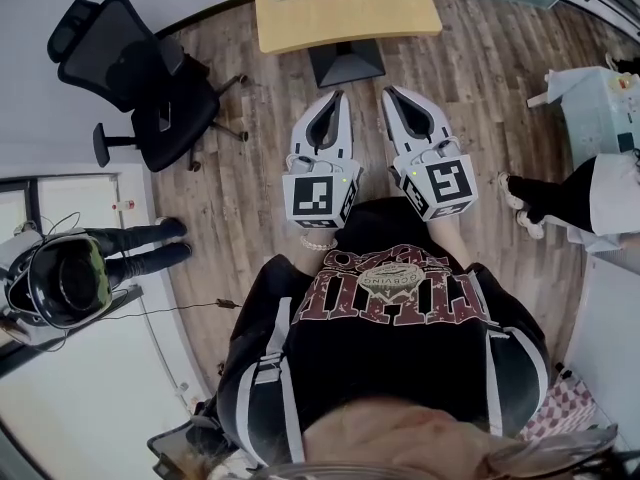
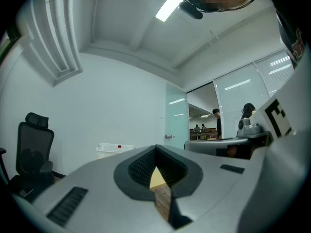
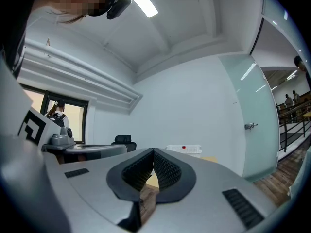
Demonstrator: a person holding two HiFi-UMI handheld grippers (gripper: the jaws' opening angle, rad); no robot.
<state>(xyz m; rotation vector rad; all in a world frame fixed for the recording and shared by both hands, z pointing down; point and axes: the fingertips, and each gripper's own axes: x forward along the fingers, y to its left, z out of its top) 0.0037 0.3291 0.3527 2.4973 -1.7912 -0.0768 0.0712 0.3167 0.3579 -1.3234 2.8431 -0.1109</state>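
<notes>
While pressing together empty, the left claw [image 1: 336, 98] and right claw [image 1: 393, 94] are hovering before the near edge of the surface [image 1: 400, 16].

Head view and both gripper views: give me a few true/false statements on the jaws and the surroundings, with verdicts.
1. The left gripper has its jaws together with nothing between them. True.
2. The right gripper grips a red cup. False: its jaws are together and empty.
3. The light wooden table stands ahead of both grippers. True.
4. The black office chair stands on the person's right. False: it is on the left.
5. The white plastic basket sits on the wooden plank floor. False: it sits on the table.
</notes>
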